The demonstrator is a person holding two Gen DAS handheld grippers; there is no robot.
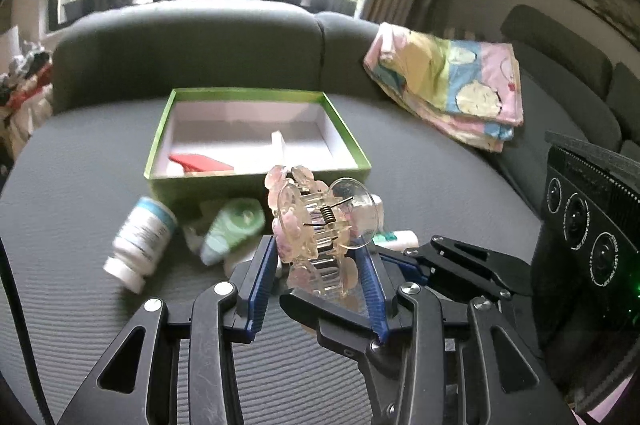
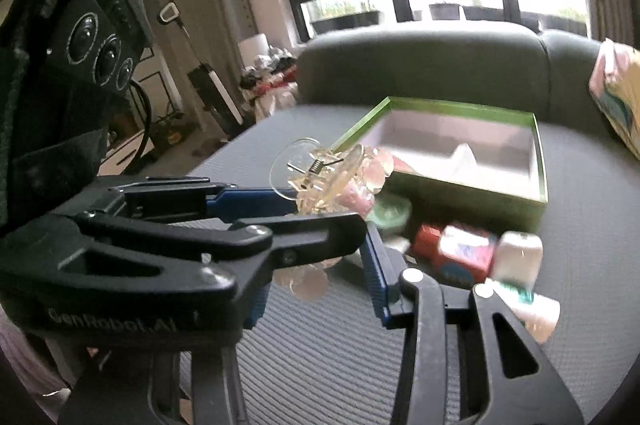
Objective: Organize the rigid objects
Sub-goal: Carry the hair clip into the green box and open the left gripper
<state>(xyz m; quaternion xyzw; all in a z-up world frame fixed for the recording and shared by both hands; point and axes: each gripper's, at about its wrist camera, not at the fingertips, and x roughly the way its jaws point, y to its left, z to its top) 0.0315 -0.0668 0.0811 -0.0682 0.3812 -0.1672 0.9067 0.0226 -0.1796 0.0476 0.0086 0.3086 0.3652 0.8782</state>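
A clear hair claw clip (image 1: 316, 225) with pink petals and a metal spring hangs above the grey cushion, held by both grippers. In the left wrist view my left gripper (image 1: 316, 257) has its blue pads pressed on the clip's two sides. My right gripper (image 1: 336, 277) reaches in from the right, with one finger in front of the clip's base and one behind it. In the right wrist view the clip (image 2: 328, 177) sits over the left gripper (image 2: 324, 213), which hides the left finger of the right gripper (image 2: 320, 265). Behind the clip stands an open green box (image 1: 256, 181).
The box holds a red item (image 1: 200, 161) and a white stick (image 1: 278, 141). In front of it lie a white pill bottle (image 1: 140, 241), a green tape dispenser (image 1: 236, 225), a red packet (image 2: 452, 257) and a white tube (image 2: 520, 257). A folded colourful cloth (image 1: 448, 85) leans on the sofa back.
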